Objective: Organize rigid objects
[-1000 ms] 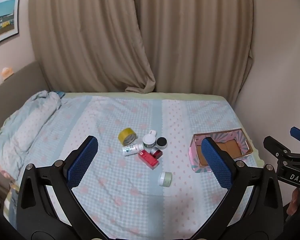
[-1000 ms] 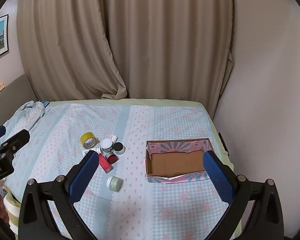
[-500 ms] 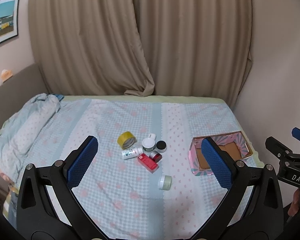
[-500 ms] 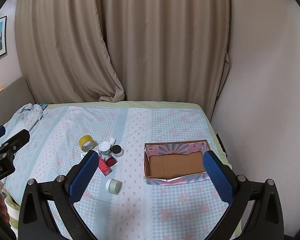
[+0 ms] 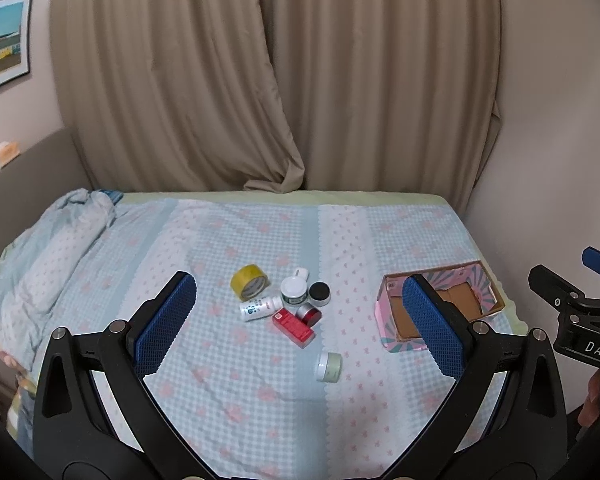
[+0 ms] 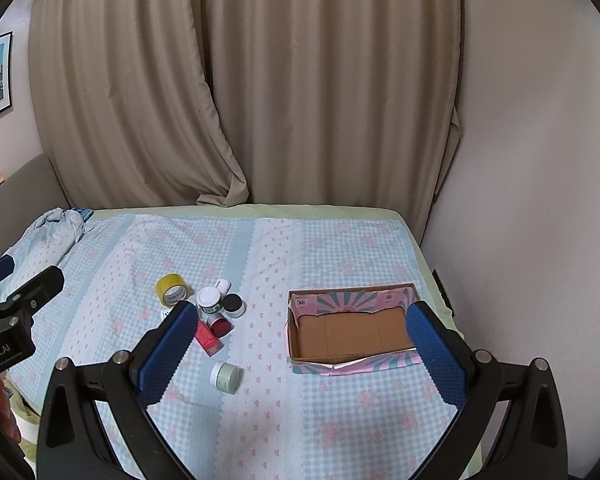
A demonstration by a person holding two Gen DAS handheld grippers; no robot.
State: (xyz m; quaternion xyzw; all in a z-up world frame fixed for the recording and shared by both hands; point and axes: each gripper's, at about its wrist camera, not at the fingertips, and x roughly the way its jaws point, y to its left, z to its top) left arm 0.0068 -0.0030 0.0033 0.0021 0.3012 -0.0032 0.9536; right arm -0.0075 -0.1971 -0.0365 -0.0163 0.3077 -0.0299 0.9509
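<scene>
A cluster of small items lies mid-bed: a yellow tape roll (image 5: pixel 249 282) (image 6: pixel 172 289), a white-lidded jar (image 5: pixel 294 290) (image 6: pixel 209 300), a black-lidded jar (image 5: pixel 319 293) (image 6: pixel 233 305), a white bottle on its side (image 5: pixel 260 308), a red box (image 5: pixel 293 327) (image 6: pixel 208 338), a red-lidded jar (image 5: pixel 309 313) (image 6: pixel 219 325) and a pale green jar (image 5: pixel 329 366) (image 6: pixel 225 376) lying apart. An open pink cardboard box (image 5: pixel 388 312) (image 6: pixel 350 336) sits to their right, empty. My left gripper (image 5: pixel 300 324) and right gripper (image 6: pixel 300 344) are both open and empty, held above the near bed edge.
The bed (image 5: pixel 220 248) has a blue-checked sheet, with a bunched quilt (image 5: pixel 52 256) at the left. Curtains (image 5: pixel 284 80) hang behind. A wall (image 6: pixel 532 200) runs close along the bed's right side.
Both grippers have pulled back and up a little, so the items and box look smaller and farther. Nothing on the bed has moved.
</scene>
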